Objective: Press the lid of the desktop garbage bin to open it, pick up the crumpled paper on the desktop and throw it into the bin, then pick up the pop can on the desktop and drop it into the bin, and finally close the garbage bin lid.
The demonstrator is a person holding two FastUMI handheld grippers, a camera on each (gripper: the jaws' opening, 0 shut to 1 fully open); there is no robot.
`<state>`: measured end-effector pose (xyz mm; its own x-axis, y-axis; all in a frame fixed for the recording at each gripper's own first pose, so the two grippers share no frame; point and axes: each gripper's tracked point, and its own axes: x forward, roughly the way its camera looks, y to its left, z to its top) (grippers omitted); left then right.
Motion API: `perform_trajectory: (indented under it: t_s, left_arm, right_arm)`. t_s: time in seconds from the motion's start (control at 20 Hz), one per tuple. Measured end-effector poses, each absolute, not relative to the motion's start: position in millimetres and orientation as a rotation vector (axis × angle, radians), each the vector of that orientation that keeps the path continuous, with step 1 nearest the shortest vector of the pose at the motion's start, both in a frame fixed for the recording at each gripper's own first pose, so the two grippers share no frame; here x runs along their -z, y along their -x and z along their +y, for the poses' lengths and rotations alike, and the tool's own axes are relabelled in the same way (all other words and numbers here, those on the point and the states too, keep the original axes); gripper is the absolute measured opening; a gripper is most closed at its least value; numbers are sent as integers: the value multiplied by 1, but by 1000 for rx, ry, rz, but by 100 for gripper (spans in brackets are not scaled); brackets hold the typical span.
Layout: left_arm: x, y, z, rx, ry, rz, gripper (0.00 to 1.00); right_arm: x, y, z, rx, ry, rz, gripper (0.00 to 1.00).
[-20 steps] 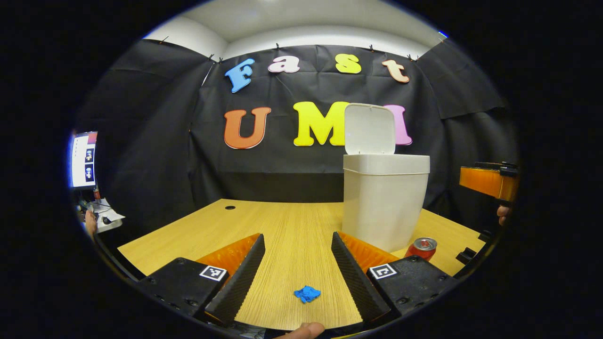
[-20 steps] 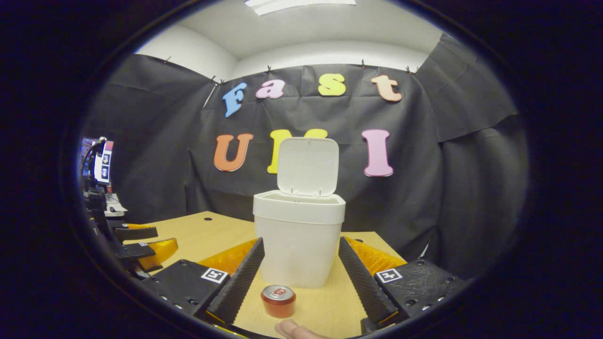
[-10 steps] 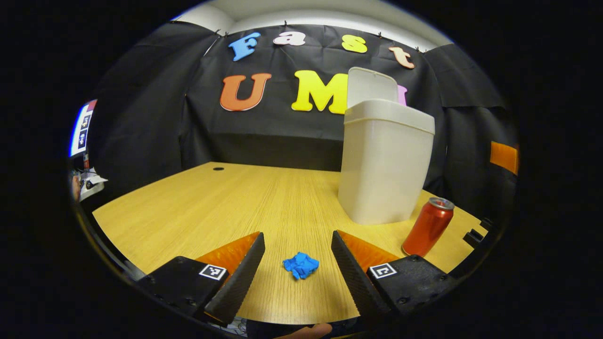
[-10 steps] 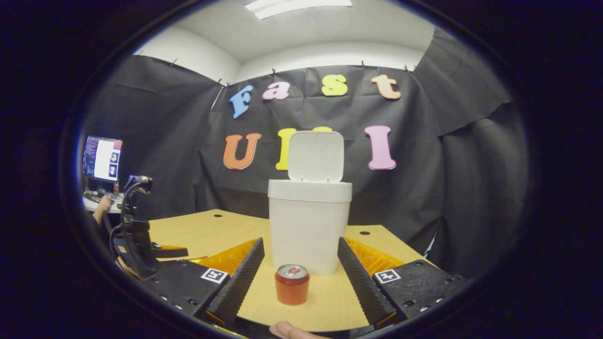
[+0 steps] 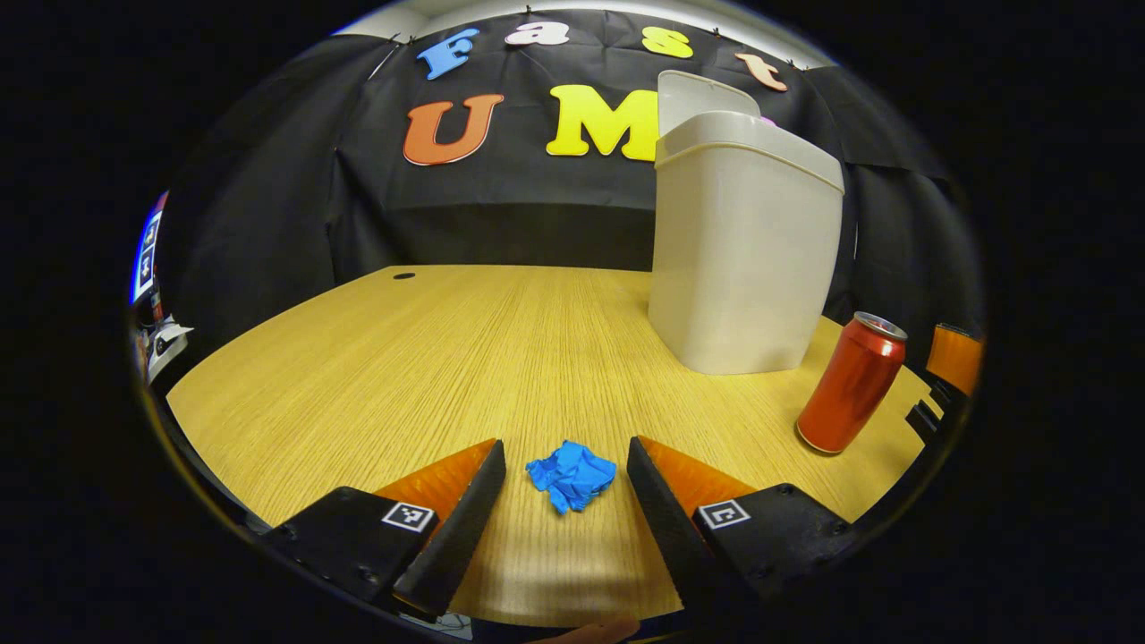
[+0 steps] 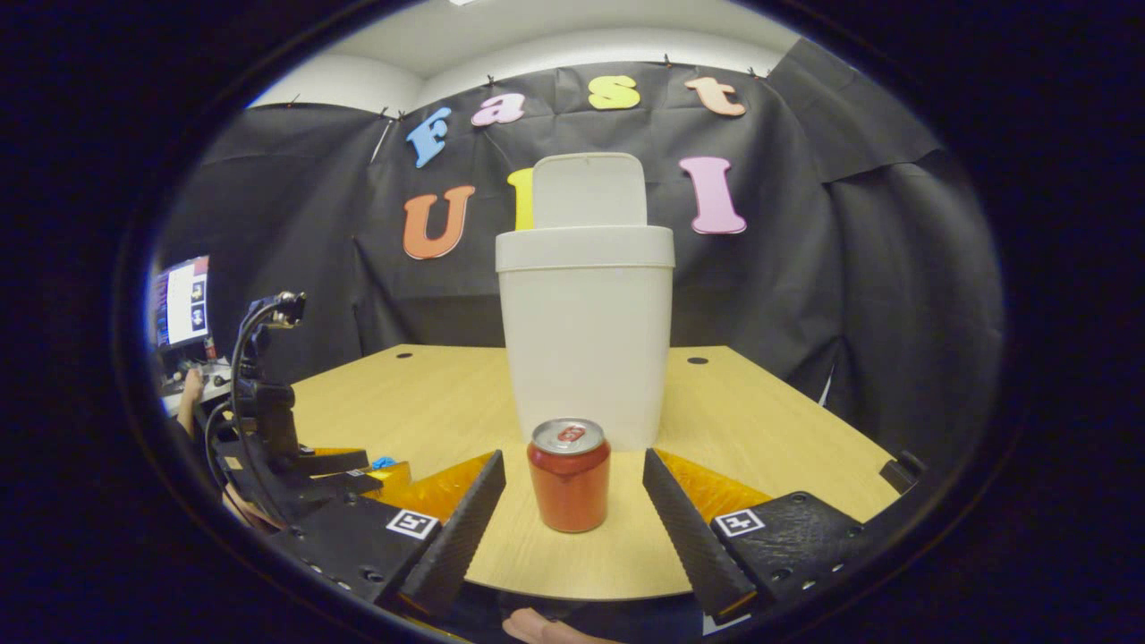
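Garbage bin [image 5: 747, 241] stands with lid [image 6: 589, 190] raised, ready for waste. Left gripper [image 5: 565, 487], jaws spread, brackets the crumpled blue paper [image 5: 571, 474] in front of the bin, apparently not touching. Right gripper [image 6: 572, 501], also spread, flanks the upright pop can [image 6: 569, 474] before the bin.

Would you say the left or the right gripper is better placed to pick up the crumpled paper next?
Left. The left gripper is open with the crumpled paper lying between its fingers, low on the table. The right gripper is lined up on the pop can.
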<state>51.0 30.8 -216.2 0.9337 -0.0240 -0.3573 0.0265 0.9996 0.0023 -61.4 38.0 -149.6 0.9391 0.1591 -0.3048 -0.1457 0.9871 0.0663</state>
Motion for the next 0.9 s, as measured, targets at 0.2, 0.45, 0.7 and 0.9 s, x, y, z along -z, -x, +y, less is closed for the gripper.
perform_trajectory:
  t_s: [0.2,0.45,0.7,0.9]
  left_arm:
    - [220,-55,34,8,-49,381,84]
    - [225,-58,34,11,-79,417,83]
    - [222,-58,33,21,-77,395,82]
    - [221,-62,38,20,-64,376,73]
  right_arm:
    - [171,55,44,-158,-9,344,96]
    - [192,48,44,-145,14,377,96]
    - [205,37,42,-127,8,390,96]
    - [207,24,47,-144,8,387,96]
